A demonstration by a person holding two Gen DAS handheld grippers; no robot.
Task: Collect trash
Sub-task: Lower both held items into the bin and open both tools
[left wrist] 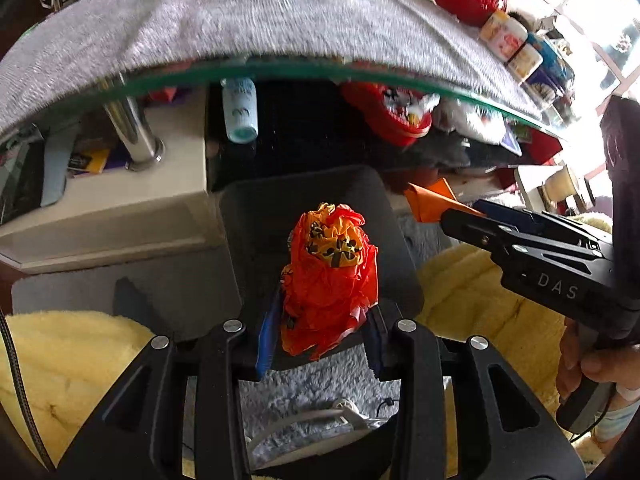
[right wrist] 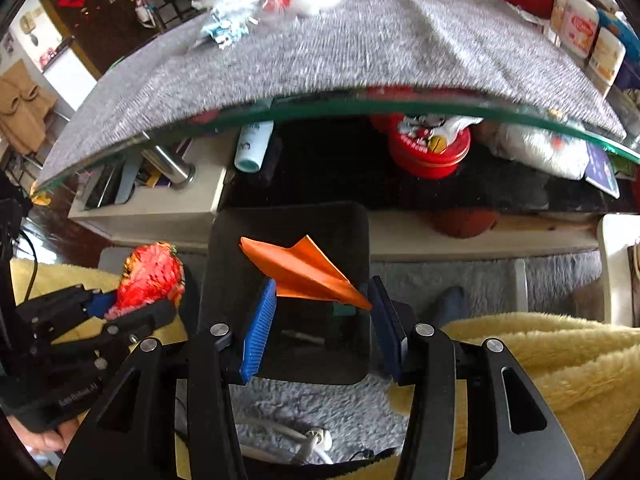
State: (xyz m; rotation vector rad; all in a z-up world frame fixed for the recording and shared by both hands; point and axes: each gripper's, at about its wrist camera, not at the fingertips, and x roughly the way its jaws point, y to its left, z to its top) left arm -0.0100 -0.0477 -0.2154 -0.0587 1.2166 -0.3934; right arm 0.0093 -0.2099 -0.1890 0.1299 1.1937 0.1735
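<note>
Over the black bin [right wrist: 288,224], both tongs grip trash.

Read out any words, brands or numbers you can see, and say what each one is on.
"DAS": on the side of the right gripper, seen from the left wrist.
Small pale lettering on the left gripper body: too blurred to read.
Red round tin under the glass table: lettering on its rim, unreadable.
White and blue bottle: print too blurred.
White jars on the table: labels unreadable.
</note>
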